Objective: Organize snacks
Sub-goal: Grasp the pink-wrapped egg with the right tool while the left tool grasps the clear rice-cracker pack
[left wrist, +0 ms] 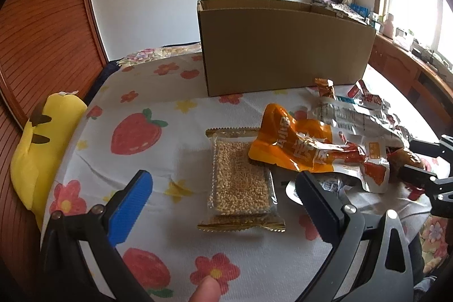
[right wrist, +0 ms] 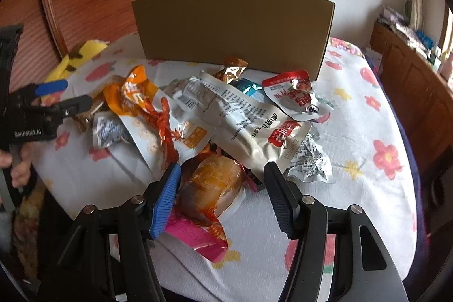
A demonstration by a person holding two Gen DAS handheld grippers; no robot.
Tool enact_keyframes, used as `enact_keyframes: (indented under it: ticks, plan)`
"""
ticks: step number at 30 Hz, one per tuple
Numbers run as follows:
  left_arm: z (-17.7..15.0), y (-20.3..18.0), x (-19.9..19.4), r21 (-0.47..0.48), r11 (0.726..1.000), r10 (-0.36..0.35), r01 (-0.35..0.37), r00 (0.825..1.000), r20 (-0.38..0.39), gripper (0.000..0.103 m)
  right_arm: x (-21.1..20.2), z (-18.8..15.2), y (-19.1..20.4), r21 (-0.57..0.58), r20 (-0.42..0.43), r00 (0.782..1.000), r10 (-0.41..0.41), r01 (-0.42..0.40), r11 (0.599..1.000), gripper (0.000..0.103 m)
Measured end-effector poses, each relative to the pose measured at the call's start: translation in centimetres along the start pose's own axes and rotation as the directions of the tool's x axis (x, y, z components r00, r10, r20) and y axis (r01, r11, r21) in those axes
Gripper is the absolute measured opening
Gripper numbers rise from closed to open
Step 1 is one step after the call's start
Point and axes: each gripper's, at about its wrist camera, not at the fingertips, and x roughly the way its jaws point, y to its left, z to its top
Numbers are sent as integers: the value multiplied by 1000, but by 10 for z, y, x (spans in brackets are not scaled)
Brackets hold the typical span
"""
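A pile of snack packets lies on a flower-print cloth in front of an open cardboard box (left wrist: 286, 47), which also shows in the right wrist view (right wrist: 232, 27). My left gripper (left wrist: 223, 183) is open, its jaws on either side of a clear packet of sesame cake (left wrist: 240, 183). An orange packet (left wrist: 305, 146) overlaps that packet's far right corner. My right gripper (right wrist: 222, 171) is open around an orange-and-pink packet (right wrist: 209, 194) at the near edge of the pile. A silver packet (right wrist: 254, 126) and a red-and-white packet (right wrist: 297, 95) lie behind it.
A yellow plush toy (left wrist: 36, 149) lies at the left edge of the cloth. A wooden headboard (left wrist: 42, 19) stands behind it. A wooden sideboard (left wrist: 410, 61) with clutter runs along the right under the window. The left gripper (right wrist: 65, 101) shows in the right wrist view.
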Motion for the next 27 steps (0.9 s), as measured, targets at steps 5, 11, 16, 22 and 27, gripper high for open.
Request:
enact_keyframes:
  ticks: [5, 11, 16, 22, 27]
  plan:
    - [-2, -4, 4, 16, 1000, 1, -1, 1000, -12, 101, -7, -7, -4, -8, -16, 1000, -19, 19, 1000, 60]
    - [0, -4, 13, 19, 999, -32, 33, 999, -33, 101, 2, -10, -15, 21, -51, 998, 31, -30, 999, 52]
    - [5, 1, 22, 10, 998, -65, 66, 995, -71, 97, 6, -11, -13, -4, -59, 998, 38, -38, 999, 48]
    - [6, 6, 28, -15, 993, -118, 117, 987, -111, 87, 4, -14, -14, -13, -44, 998, 38, -39, 999, 48]
    - [5, 7, 30, -15, 992, -123, 122, 984, -132, 66, 4, -14, -14, -16, -37, 999, 39, -39, 999, 48]
